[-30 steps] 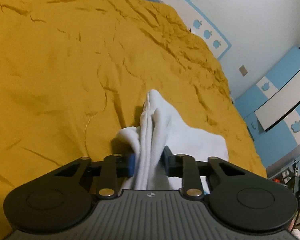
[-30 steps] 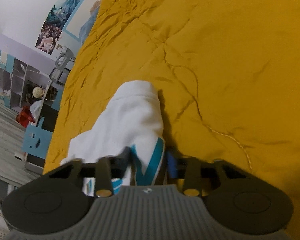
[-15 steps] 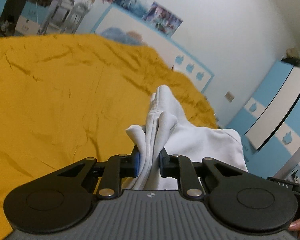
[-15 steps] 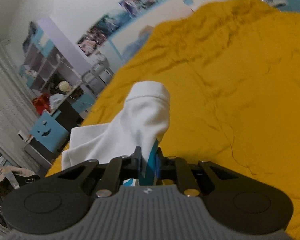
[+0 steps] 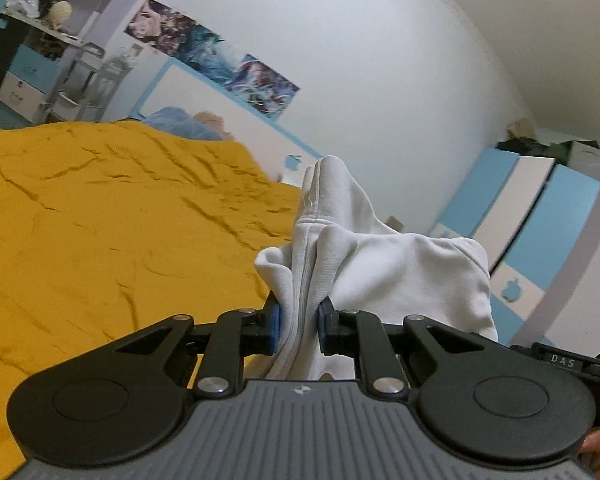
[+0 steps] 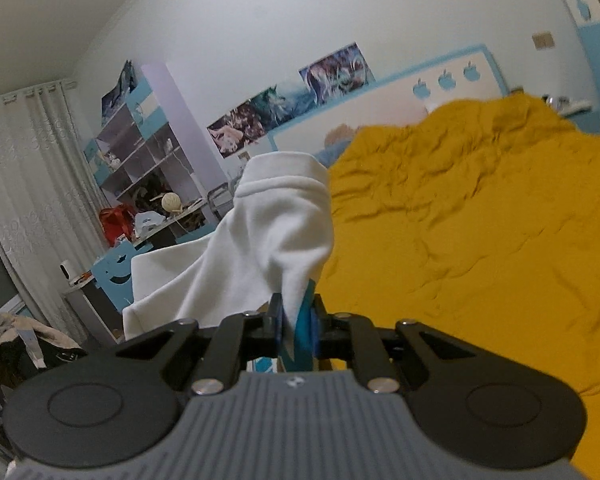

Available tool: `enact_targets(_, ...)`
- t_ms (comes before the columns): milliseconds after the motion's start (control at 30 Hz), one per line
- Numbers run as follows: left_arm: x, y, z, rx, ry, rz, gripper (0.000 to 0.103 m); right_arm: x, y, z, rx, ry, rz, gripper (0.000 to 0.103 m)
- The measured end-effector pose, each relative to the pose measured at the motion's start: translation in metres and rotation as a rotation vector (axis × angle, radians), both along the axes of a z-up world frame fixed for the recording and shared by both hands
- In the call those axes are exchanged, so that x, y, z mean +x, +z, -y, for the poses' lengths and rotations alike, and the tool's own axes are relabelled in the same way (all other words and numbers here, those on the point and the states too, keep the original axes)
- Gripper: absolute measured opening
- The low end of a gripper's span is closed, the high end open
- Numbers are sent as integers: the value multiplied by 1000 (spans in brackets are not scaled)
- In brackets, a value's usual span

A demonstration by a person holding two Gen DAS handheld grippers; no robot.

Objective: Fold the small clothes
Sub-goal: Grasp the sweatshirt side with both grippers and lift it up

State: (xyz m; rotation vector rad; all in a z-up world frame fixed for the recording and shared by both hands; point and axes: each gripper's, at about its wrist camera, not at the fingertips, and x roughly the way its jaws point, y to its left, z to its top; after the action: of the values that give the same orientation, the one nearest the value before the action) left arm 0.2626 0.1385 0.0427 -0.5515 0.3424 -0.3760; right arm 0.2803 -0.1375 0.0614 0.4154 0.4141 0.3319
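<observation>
A small white garment with teal trim hangs in the air above the bed. My left gripper is shut on a bunched white edge of it. My right gripper is shut on another part of the same garment, where a teal stripe shows between the blue pads. Both grippers are lifted well above the orange bedspread. The lower part of the garment is hidden behind the gripper bodies.
The orange bedspread covers a wide bed with a white and blue headboard. A blue and white wardrobe stands to the right. Shelves and a cluttered desk stand to the left, next to a curtain.
Both grippers have risen and tilted up with the garment, lifting it off the bedspread. The views now show the walls and furniture instead of mostly bed.
</observation>
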Motion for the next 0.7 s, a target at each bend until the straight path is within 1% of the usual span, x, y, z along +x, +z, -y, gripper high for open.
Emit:
enact_targets(67,-13,6,9,8,-29,6,19,-25,11,10,-13,-9,15,7)
enact_targets(167,-29,11,24,37,-77,1,19,-59,20,28,-13,-24,14,7)
enact_targets(267,-43,11,36,57,-118,-15,19,-86,20,45,-11,-41,-20,7)
enact_targets(400,-52,-2,44,70,-158,-65,19,-113,16,60,-19,-51,-67,7)
enact_targets(533,-49,-23,47,68,-190,-140,19,-121,2,71,-27,-58,-133,7)
enact_targets(600,-37,-37,46,68,-189,-193,19,-116,-10,74,-27,-67,-171,8)
enact_targets(700,-23,-50,46,88,-199,-229,19,-99,-31,74,-23,-67,-225,8)
